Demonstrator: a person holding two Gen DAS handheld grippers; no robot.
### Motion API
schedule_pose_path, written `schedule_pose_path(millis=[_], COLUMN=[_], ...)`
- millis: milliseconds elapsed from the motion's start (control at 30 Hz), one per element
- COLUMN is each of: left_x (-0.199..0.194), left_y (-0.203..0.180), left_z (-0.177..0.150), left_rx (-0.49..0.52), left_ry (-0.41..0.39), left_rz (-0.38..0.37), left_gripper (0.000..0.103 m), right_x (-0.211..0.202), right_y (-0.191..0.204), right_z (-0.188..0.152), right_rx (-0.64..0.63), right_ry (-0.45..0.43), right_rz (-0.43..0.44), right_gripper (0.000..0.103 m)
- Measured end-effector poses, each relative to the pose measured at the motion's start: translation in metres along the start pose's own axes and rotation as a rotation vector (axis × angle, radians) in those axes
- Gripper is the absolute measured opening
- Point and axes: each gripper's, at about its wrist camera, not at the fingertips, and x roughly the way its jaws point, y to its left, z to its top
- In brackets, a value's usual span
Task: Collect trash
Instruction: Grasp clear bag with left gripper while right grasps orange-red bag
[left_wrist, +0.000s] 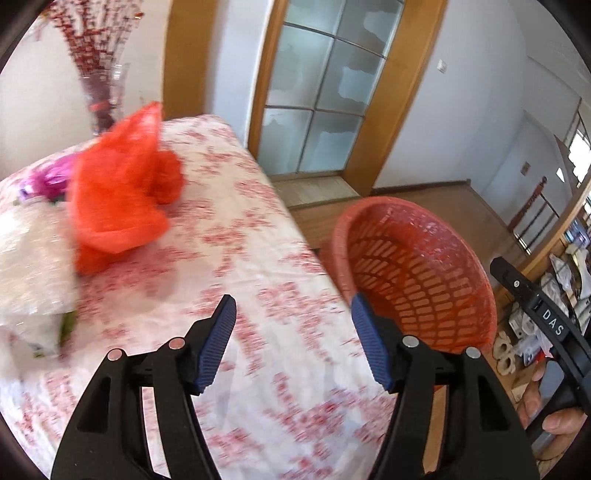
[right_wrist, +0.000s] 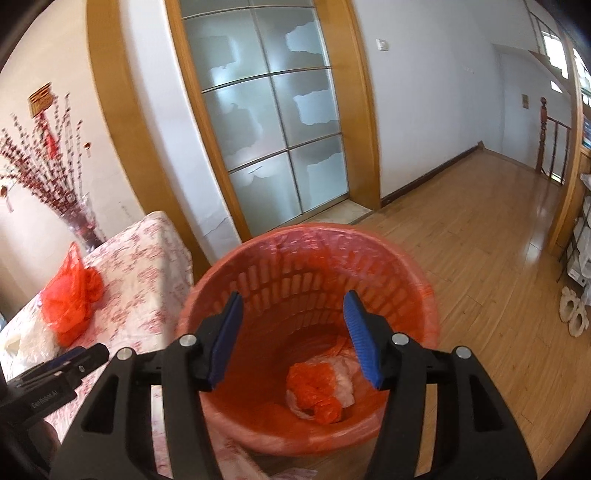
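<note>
Showing only in right view: crumpled red bag (right_wrist: 314, 391) inside basket (right_wrist: 236, 273); both hand-held grippers released, empty.

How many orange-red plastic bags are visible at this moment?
2. One orange-red bag lies on the floral-covered table; another crumpled one sits in the bottom of the bin. More may be hidden beneath it.
</note>
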Motion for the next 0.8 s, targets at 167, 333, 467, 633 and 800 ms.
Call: schedule_pose_path(millis=[167,333,467,633,800], left_x=[-0.026,-0.057,-0.082,-0.102,-0.099], left_y=[0.024,0.058,0.097,0.149,0.177], left_z=[-0.008,-0.022,-0.037,-0.053,-0.059], left_rx=[-0.025,-0.051,-0.097,-0.193,-0.230], left_ry=[-0.049,-0.097,-0.129,-0.153,-0.142], left_rz=[0.063,0.159,0.264,0.373,0.421], left_gripper=[0.066,0.070,0.071,0.072,0.072], right_x=[-0.008,-0.012,-0.015,-0.015,-0.016], right_y=[0.030,0.057,0.081,0.105,0.127], right_z=[-0.008,-0.017,-0.026,-0.036,-0.045], right_rx=[-0.052,-0.088,-0.124,-0.158,-0.194], right_ry=[0.012,0.030,0.044,0.067,0.087], right_rz=[0.049,0.097,0.133,0.165,0.189], right_gripper=[0.056,0.056,0.056,0.056,0.056])
